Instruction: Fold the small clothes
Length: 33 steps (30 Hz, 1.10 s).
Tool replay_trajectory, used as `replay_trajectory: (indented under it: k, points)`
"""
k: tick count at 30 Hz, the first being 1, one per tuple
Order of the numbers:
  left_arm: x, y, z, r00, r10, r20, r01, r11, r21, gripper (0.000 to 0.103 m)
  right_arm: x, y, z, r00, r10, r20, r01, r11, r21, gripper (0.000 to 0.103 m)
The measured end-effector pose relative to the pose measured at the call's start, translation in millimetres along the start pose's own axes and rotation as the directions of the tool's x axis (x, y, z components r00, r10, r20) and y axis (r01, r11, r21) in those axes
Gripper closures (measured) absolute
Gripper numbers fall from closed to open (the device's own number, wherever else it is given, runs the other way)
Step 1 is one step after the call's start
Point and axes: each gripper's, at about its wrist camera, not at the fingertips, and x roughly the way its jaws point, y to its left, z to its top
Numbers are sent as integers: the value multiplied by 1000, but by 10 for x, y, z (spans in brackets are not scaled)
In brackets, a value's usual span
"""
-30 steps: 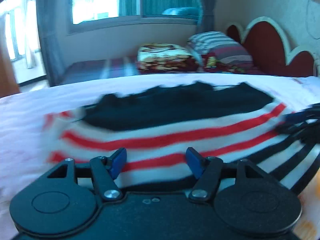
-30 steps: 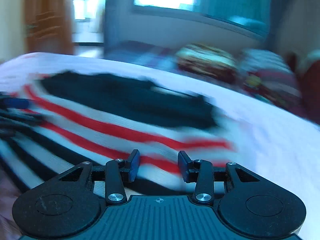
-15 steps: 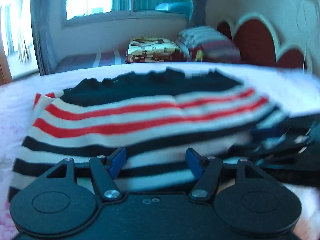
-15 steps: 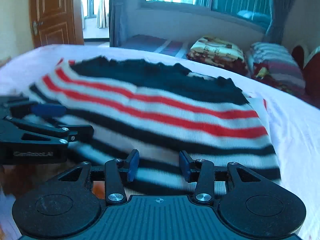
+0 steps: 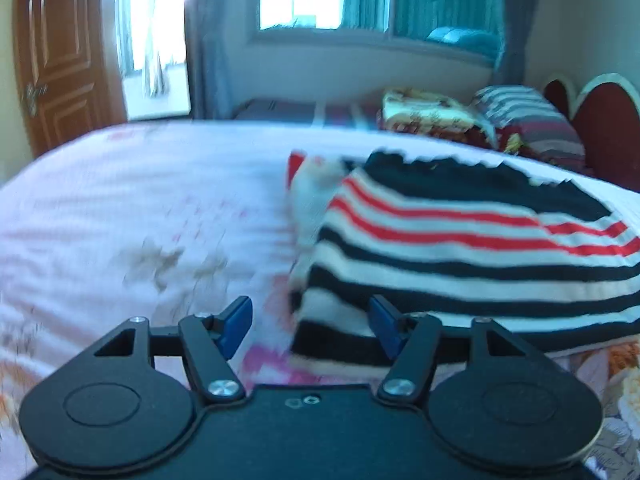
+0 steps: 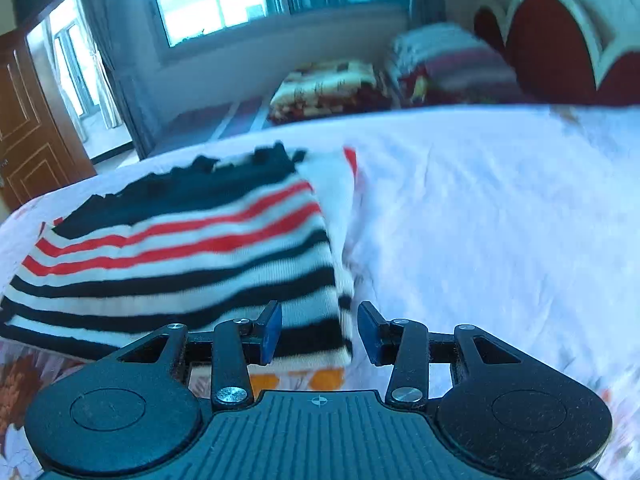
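Note:
A folded knit sweater [image 5: 460,248] with black, white and red stripes lies on the bed. In the left wrist view it fills the right half, and my left gripper [image 5: 310,326] is open and empty at its near left corner. In the right wrist view the sweater [image 6: 180,256] lies to the left, and my right gripper [image 6: 318,332] is open and empty at its near right corner. A white inner layer sticks out along each side edge of the fold.
The bed sheet [image 5: 132,216] is white-pink with floral print and spreads wide on both sides [image 6: 500,220]. Folded blankets and pillows [image 5: 472,114] lie beyond the bed by a red headboard [image 6: 560,40]. A wooden door [image 5: 60,52] stands at the left.
Both grippers have swung apart to the sweater's outer corners: the left one to its left edge, the right one to its right edge. The sweater lies still. Both jaws stay open.

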Motion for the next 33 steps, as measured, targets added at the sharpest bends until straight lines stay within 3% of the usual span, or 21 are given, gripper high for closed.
replay_trajectory:
  k: [2, 4, 9, 11, 13, 15, 17, 20, 33]
  points:
    - [17, 54, -55, 1000, -6, -14, 6, 999, -34, 39, 32, -11, -52, 1000, -21, -23, 20, 999, -40, 87]
    - [3, 60, -66, 1000, 3, -14, -3, 999, -38, 39, 1, -21, -101, 999, -47, -24, 45, 996, -73, 93]
    - [-32, 20, -181, 998, 64, 11, -64, 998, -2, 35, 15, 80, -220, 992, -127, 2, 126, 981, -147, 93]
    - [-48, 76, -164, 999, 53, -1, -53, 998, -39, 36, -13, 97, -175, 990, -143, 4, 143, 982, -120, 93]
    - [-129, 88, -103, 997, 71, 12, -70, 996, -46, 39, -170, 192, -147, 982, -165, 87, 177, 974, -143, 93]
    - [-198, 63, -68, 996, 88, 29, -87, 996, -28, 40, -273, 343, -127, 980, -131, 147, 160, 965, -208, 93]
    - [-154, 77, -68, 995, 96, 4, -96, 994, -44, 40, -187, 450, -120, 987, -94, 129, 123, 962, -242, 93]
    - [-77, 105, -127, 996, 91, -19, -92, 993, -70, 38, 168, 412, -226, 987, -162, 4, 157, 951, -266, 93]
    - [-84, 135, -109, 995, 87, -40, -90, 991, -96, 36, 116, 379, -156, 988, -153, -11, 148, 968, -201, 93]
